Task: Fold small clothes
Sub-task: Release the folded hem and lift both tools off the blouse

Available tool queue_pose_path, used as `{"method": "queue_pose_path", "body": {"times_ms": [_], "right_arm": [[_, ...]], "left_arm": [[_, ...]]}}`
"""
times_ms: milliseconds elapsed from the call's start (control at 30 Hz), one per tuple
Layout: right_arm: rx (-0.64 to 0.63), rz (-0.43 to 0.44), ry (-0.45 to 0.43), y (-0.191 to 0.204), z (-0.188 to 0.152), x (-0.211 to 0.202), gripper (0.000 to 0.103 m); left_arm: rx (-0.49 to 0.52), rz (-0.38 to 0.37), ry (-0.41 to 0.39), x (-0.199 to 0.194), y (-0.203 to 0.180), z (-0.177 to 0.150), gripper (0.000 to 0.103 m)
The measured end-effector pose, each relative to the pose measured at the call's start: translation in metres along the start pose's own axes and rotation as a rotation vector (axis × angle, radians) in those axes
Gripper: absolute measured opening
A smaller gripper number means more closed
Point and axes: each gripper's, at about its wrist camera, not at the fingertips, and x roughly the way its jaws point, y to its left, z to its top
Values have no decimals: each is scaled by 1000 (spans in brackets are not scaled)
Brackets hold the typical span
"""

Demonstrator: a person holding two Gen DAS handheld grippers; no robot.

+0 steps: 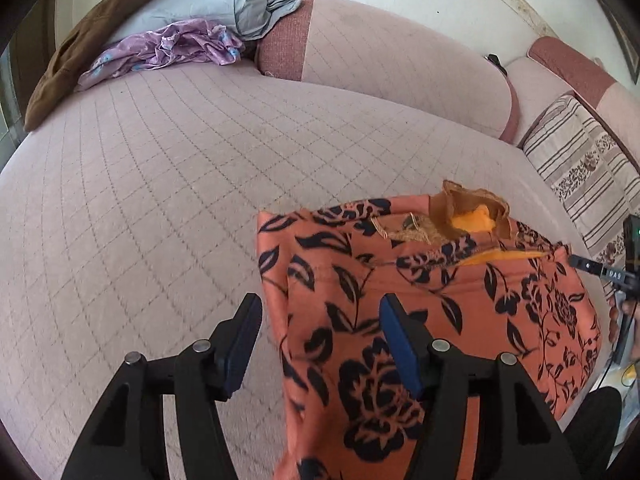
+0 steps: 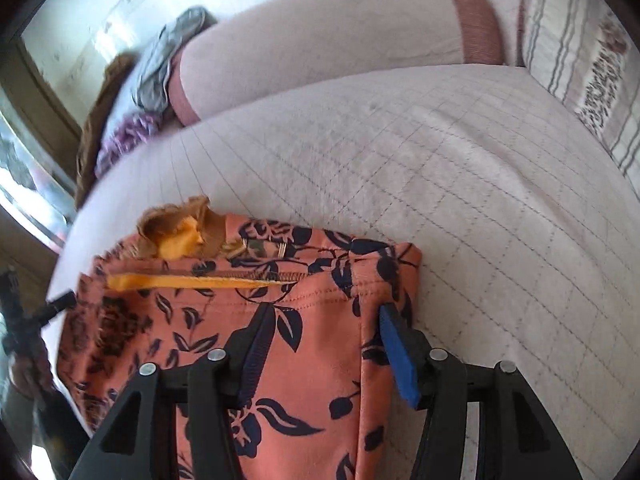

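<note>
We see the orange flowered garment (image 1: 432, 320) lying folded on the quilted sofa seat (image 1: 160, 200), at about four o'clock in the left view. Our left gripper (image 1: 320, 344) has its fingers apart, straddling the garment's left edge without pressing it. Our right gripper (image 2: 324, 344) also stands spread over the garment's right edge, clamping nothing. A heap of clothes (image 1: 192, 40) sits at eleven o'clock.

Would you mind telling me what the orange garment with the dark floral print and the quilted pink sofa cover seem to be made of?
The orange garment with the dark floral print looks like a soft matte woven or knit fabric, possibly cotton: it drapes in folds and shows stitched seams. The quilted pink sofa cover looks like padded matte textile, judging by its stitched grid.
</note>
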Motion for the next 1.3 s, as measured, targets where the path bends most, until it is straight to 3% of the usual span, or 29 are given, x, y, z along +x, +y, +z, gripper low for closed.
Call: {"method": "queue_pose_path", "body": {"times_ms": [33,67,133,300,400,433,467,533,667,733,833,900,1000,1100,1133,1167,1200,1233,1300], "right_arm": [[-13,-16,-8,3,0,1,48],[-17,-24,-3,4,0,2,35],[-15,-35,5,5,-2,3,33],[-40,-34,-12,8,-4,1,34],[-37,-45,0,7,-4,5,34],[-34,-51,15,5,-3,10,34],[-29,-50,27,4,-3,13,35],[-22,-42,37,4,-3,16,36],[-11,-42,53,2,-3,12,16],[-21,-48,39,2,-4,6,16],[-5,-48,-22,2,-9,-10,32],[17,-58,-69,-1,-11,-19,92],[2,-67,-100,1,-12,-21,94],[-14,-66,-50,4,-7,-4,90],[-30,-75,-35,6,-5,2,82],[-46,-76,-16,10,-5,8,44],[-58,-95,15,13,-6,15,27],[-73,-127,24,16,-6,18,26],[-75,-123,38,19,-6,16,14]], "left_arm": [[7,5,1,0,0,2,61],[21,10,14,4,-1,4,53],[35,23,44,11,0,3,41],[38,24,28,7,-3,3,40],[64,38,62,14,-9,4,40],[68,42,76,17,-10,4,32],[70,42,84,19,-10,4,12],[47,29,89,17,-7,7,7],[63,40,58,4,-8,10,5],[82,43,64,4,-9,8,5],[90,46,51,4,-8,6,7],[73,36,49,3,-6,7,7],[79,39,52,2,-6,8,11],[80,49,66,7,-8,9,13],[78,52,69,8,-8,9,13],[77,57,71,7,-8,9,8],[81,55,69,6,-9,10,5],[91,56,65,2,-10,11,5],[102,82,29,-10,-11,13,4]]}}
